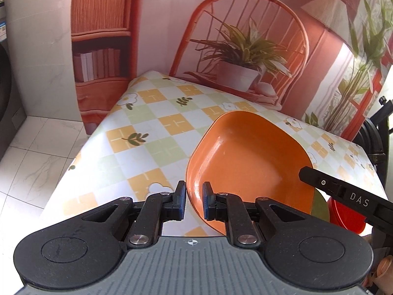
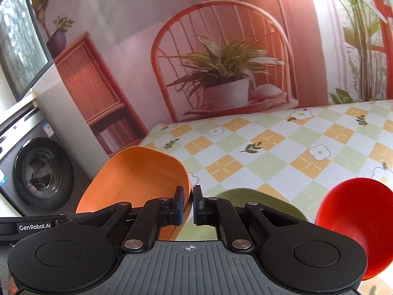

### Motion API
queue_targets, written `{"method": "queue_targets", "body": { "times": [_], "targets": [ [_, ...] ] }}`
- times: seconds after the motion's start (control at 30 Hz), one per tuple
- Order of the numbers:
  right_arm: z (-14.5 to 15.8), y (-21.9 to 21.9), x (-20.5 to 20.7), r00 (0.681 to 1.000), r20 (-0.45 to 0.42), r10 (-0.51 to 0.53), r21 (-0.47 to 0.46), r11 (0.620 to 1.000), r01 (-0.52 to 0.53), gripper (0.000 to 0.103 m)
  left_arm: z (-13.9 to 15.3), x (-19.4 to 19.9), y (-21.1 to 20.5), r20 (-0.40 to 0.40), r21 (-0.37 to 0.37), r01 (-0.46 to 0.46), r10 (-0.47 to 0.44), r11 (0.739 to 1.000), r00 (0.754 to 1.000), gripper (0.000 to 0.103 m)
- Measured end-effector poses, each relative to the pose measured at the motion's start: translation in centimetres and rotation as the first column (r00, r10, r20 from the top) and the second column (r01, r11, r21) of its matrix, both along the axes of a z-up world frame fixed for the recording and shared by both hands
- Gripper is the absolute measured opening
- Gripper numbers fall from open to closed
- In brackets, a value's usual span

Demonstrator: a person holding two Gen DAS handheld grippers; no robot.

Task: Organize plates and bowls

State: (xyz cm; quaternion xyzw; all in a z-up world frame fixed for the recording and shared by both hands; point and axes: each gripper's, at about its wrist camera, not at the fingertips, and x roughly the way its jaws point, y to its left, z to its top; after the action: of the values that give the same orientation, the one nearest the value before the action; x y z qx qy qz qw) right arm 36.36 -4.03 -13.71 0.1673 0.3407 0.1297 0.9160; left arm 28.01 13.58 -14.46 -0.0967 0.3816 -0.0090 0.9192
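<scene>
A deep orange dish (image 1: pixel 248 162) hangs tilted above the checked table (image 1: pixel 147 135). My left gripper (image 1: pixel 194 198) is shut on its near left rim, with the rim between the blue pads (image 1: pixel 181 198). In the right wrist view the same orange dish (image 2: pixel 137 179) sits at the left, and my right gripper (image 2: pixel 188 205) is shut on its right rim. Under the dish lie a green plate (image 2: pixel 245 196) and a red bowl (image 2: pixel 356 221). In the left wrist view only edges of the green plate (image 1: pixel 319 206) and the red bowl (image 1: pixel 343 215) show.
The right gripper's black body (image 1: pixel 348 194) crosses the left wrist view at the right. The table's left edge (image 1: pixel 81 152) drops to a tiled floor (image 1: pixel 29 162). A washing machine (image 2: pixel 41 174) stands left of the table. A printed backdrop (image 2: pixel 221 73) rises behind the table.
</scene>
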Motion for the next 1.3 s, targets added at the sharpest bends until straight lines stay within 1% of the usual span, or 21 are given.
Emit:
{"method": "queue_targets", "body": {
  "times": [0.1,0.3,0.4,0.47,0.53,0.63,0.77,0.9,1.0,1.3],
  "targets": [
    [-0.2,-2.7,-0.6,0.999,0.0,-0.048,0.021,0.999,0.048,0.007,-0.1,0.2,-2.3,-0.008,-0.001,0.038,-0.038,0.999,0.999,0.015],
    [-1.0,-6.9,-1.9,0.994,0.002,-0.109,0.026,0.994,0.109,0.007,-0.9,1.2,-6.7,-0.018,0.029,0.101,-0.1,0.994,0.995,0.015],
    [-1.7,-8.6,-2.4,0.991,-0.011,-0.132,0.041,0.99,0.133,0.007,-2.0,1.8,-8.4,-0.068,0.038,0.124,-0.121,0.992,0.99,0.015],
    [-2.4,-9.4,-2.6,0.989,-0.025,-0.143,0.055,0.988,0.144,0.007,-2.5,1.9,-9.3,-0.084,0.073,0.138,-0.132,0.988,0.988,0.015],
    [-2.9,-9.8,-2.8,0.989,-0.036,-0.145,0.068,0.987,0.147,0.007,-2.9,2.0,-9.9,-0.101,0.1,0.145,-0.135,0.984,0.986,0.015],
    [-3.5,-9.9,-3.0,0.991,-0.043,-0.127,0.076,0.989,0.13,0.008,-3.4,2.1,-9.9,-0.122,0.12,0.138,-0.123,0.983,0.985,0.015],
    [-3.8,-9.7,-3.1,0.994,-0.04,-0.103,0.071,0.992,0.105,0.008,-3.9,2.1,-9.7,-0.142,0.127,0.118,-0.099,0.985,0.985,0.015],
    [-4.1,-9.8,-3.0,0.994,-0.044,-0.104,0.07,0.992,0.107,0.007,-4.4,2.5,-10.3,-0.156,0.139,0.12,-0.098,0.983,0.983,0.015],
    [-4.4,-10.0,-2.9,0.993,-0.05,-0.105,0.076,0.991,0.109,0.007,-4.5,2.5,-10.7,-0.157,0.162,0.125,-0.1,0.979,0.983,0.015],
    [-4.4,-9.8,-3.0,0.994,-0.049,-0.096,0.057,0.994,0.098,0.008,-4.6,2.5,-10.8,-0.161,0.168,0.118,-0.091,0.979,0.983,0.015]
  ]
}}
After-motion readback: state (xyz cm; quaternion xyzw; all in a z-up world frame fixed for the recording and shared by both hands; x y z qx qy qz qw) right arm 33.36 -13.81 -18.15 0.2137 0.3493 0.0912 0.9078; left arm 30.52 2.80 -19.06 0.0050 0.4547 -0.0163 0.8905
